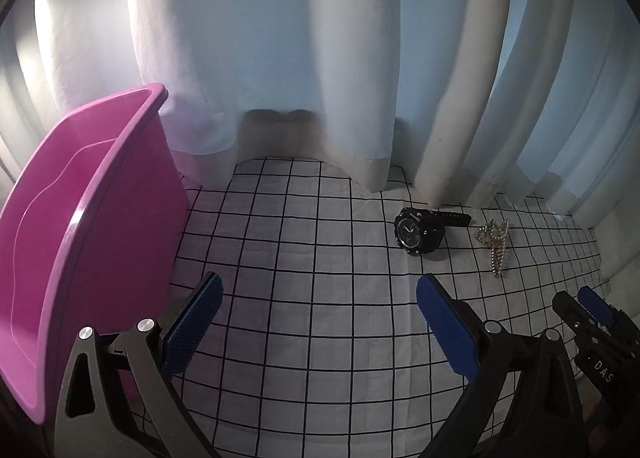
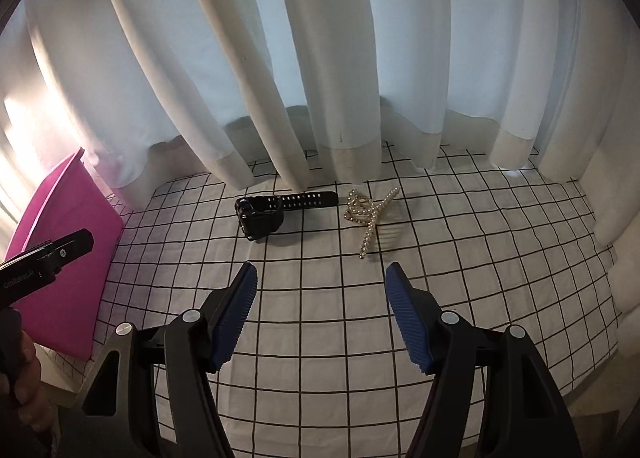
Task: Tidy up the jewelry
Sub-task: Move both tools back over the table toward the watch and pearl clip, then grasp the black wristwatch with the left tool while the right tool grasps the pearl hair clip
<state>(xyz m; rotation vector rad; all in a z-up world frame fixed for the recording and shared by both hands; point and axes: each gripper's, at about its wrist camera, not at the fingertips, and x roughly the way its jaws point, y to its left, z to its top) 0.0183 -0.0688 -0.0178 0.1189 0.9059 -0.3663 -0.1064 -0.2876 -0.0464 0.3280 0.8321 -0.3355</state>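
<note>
While both grippers [image 1: 318, 298] [image 2: 322, 290] hover spread and empty, the pearl clip [image 2: 370, 216] near the cloth's far edge could slip sideways under a careless pinch.

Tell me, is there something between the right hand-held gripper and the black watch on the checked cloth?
Nothing visible. The right hand-held gripper is open, and only bare checked cloth lies between it and the black watch. The pearl hair claw lies apart, right of the watch.

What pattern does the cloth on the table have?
The cloth is white with a grid of thin black lines; the right wrist view shows it best.
</note>
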